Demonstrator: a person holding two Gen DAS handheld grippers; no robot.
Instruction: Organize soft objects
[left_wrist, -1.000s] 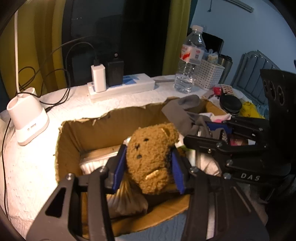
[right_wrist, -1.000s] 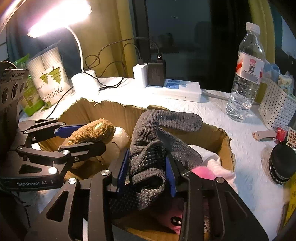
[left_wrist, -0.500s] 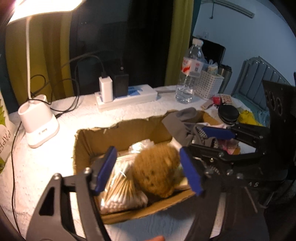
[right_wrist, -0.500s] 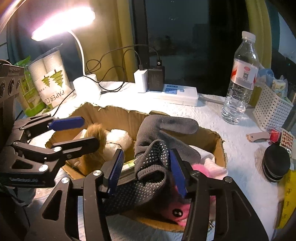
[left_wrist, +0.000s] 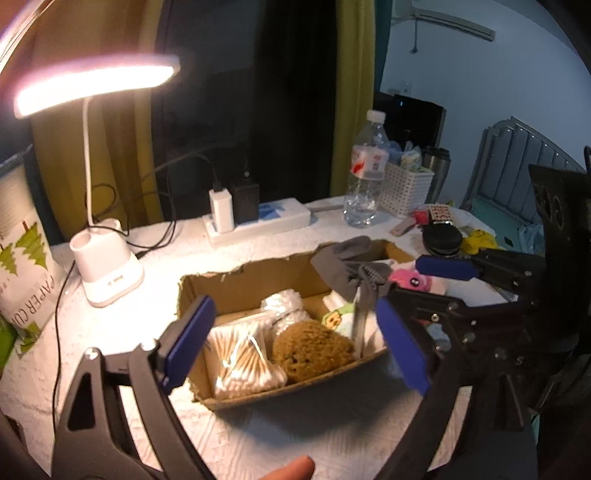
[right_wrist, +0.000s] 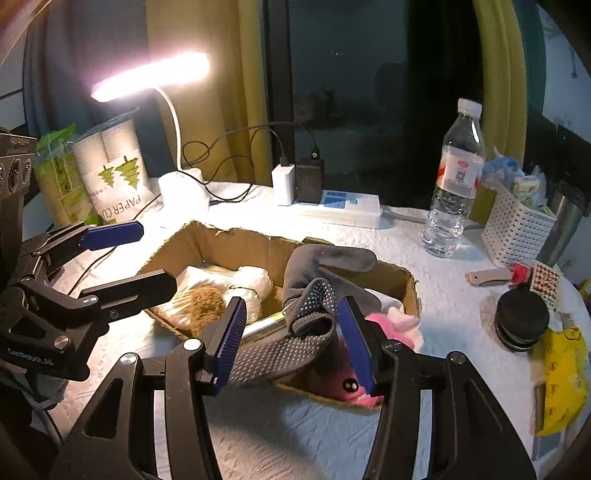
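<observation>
Desk under a white textured cover fills both wrist views, lit by a white gooseneck lamp with a glowing bar head. Near its middle sits an open brown cardboard box with ragged edges. Inside the box, at the left-wrist view's near side, lies a brown fuzzy plush toy, just beside a clear bag of cotton swabs and a clear bag of cotton balls. At the box's other end a grey knit glove with white grip dots is draped over the rim, with a pink plush toy tucked beside it. Left tongs, black with blue pads, hang above the brown plush toy; the jaws are opening, spread wide, and the toy lies loose in the box below them, touched by neither pad. Right tongs hang over the glove with the jaws parted; the glove's folded cuff sits between the blue pads, and neither pad presses on it. Behind the box stand a white power strip with two chargers, a clear plastic water bottle and a white perforated basket. A sleeve of paper cups leans at the left. A round black case rests on the right.
</observation>
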